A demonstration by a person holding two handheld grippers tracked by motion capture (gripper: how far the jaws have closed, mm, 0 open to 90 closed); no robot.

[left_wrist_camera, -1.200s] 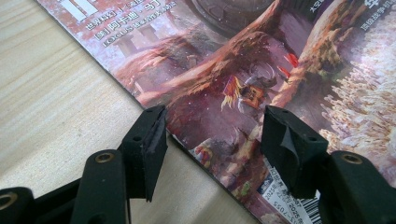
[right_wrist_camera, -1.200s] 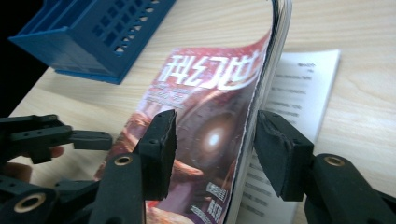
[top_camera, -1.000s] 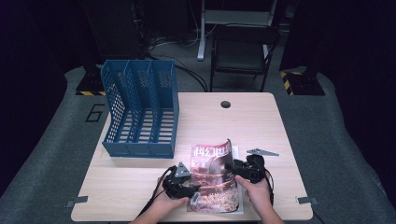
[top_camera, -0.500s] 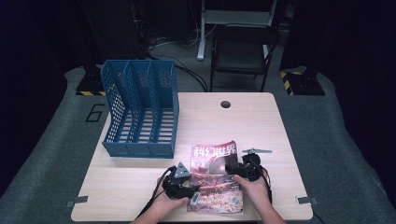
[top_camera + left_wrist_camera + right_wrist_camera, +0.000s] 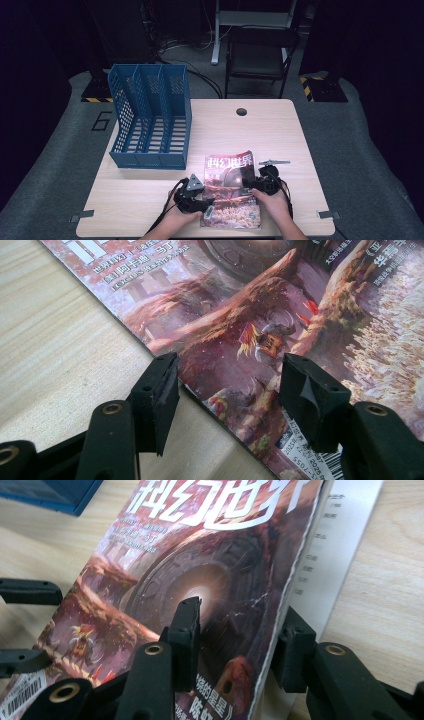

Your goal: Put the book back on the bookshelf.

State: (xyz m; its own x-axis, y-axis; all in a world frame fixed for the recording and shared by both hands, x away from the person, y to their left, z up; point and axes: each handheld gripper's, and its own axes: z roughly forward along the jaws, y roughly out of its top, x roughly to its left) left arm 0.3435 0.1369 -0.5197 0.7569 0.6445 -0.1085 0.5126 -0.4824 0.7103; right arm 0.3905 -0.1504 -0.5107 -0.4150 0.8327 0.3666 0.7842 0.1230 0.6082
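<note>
A magazine [image 5: 230,172] with a red-brown cover lies near the table's front edge. My left gripper [image 5: 207,202] sits at its left edge. In the left gripper view the left gripper [image 5: 230,385] is open, with one jaw over bare wood and the other over the magazine [image 5: 260,300]. My right gripper [image 5: 249,185] is at the right edge. There the magazine [image 5: 200,545] is lifted off a white page [image 5: 335,545]. The right gripper [image 5: 240,630] has one jaw above the cover and one beyond its edge. Its jaws have just been closing, and a gap remains.
A blue three-slot file rack [image 5: 150,120] stands at the table's left rear. A small grey metal piece [image 5: 274,162] lies just right of the magazine. The table [image 5: 280,130] has a cable hole [image 5: 241,111] at the back. A chair [image 5: 260,55] stands behind it.
The right hand has shifted slightly at the magazine's right edge, and the magazine has slid a little with it. The left hand has stayed put.
</note>
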